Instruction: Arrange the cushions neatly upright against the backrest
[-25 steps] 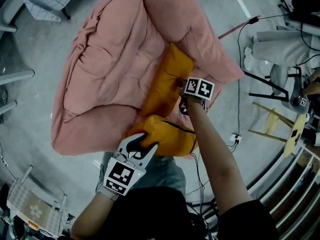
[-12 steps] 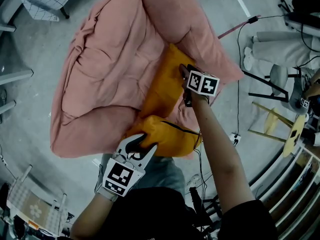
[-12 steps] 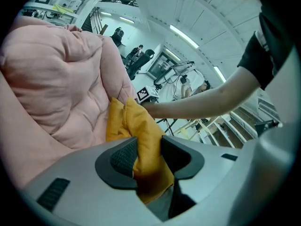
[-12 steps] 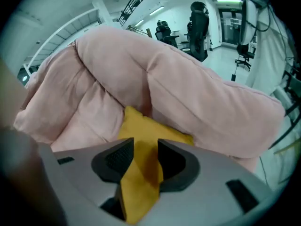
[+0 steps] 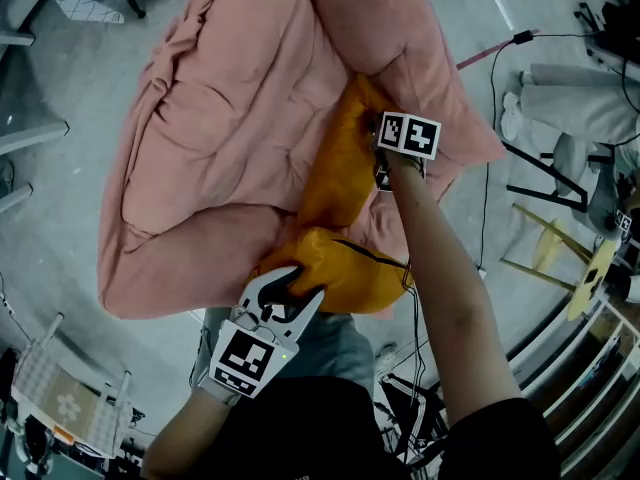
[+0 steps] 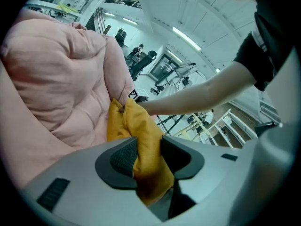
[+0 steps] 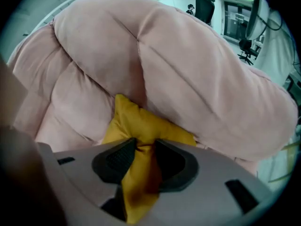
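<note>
Left gripper (image 6: 148, 155): fingers (image 6: 123, 157) clamped on a fold of the near cushion (image 5: 345, 268), with yellow cloth bunched between the pads and spilling below them. This gripper sits at the near edge of the sofa (image 5: 215, 138).

Right gripper (image 7: 143, 159): fingers (image 7: 117, 158) have just been closing a little. They are pinched on a corner of the far cushion (image 5: 340, 163), and a yellow pleat hangs down between the pads.

Near cushion: slumped on the sofa's near edge, its far end touching the far cushion.

Far cushion: on its edge, running from near to far along the right side of the seat. Its far end is tucked under the thick pink backrest roll (image 7: 202, 69).

Sofa: soft, pink and quilted, on a grey floor (image 5: 60, 218). A yellow stool (image 5: 560, 258) stands well apart to the right.
</note>
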The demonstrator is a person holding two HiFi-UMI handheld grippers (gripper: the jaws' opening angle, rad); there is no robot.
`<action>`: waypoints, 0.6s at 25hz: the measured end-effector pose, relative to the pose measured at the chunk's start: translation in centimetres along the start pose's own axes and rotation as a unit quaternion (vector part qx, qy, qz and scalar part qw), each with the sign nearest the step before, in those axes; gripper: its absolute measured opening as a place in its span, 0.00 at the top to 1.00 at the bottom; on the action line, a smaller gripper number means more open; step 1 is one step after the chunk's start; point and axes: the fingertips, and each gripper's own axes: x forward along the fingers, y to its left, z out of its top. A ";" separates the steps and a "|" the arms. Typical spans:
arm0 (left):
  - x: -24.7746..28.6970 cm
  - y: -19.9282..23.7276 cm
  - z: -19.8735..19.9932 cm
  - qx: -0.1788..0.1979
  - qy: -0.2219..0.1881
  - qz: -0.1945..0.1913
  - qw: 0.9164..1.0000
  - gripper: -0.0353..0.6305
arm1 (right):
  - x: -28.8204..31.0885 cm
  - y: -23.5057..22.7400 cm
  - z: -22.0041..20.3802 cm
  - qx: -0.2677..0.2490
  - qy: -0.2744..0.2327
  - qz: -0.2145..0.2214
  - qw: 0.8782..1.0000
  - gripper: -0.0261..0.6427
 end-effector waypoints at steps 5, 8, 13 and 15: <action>0.2 0.4 -0.1 -0.012 -0.005 0.003 1.000 0.69 | 1.5 -0.7 0.4 -0.004 0.009 -0.004 1.000 0.74; 0.3 0.6 0.0 -0.016 -0.006 0.005 1.000 0.69 | 2.2 -0.9 0.5 -0.002 0.013 -0.007 1.000 0.74; 0.4 0.8 -0.2 -0.013 -0.007 0.011 1.000 0.69 | 1.8 -0.4 0.5 -0.001 0.001 -0.007 1.000 0.74; 0.4 0.9 -0.3 -0.012 -0.005 0.011 1.000 0.69 | 1.0 -0.2 0.5 0.000 -0.010 0.001 1.000 0.74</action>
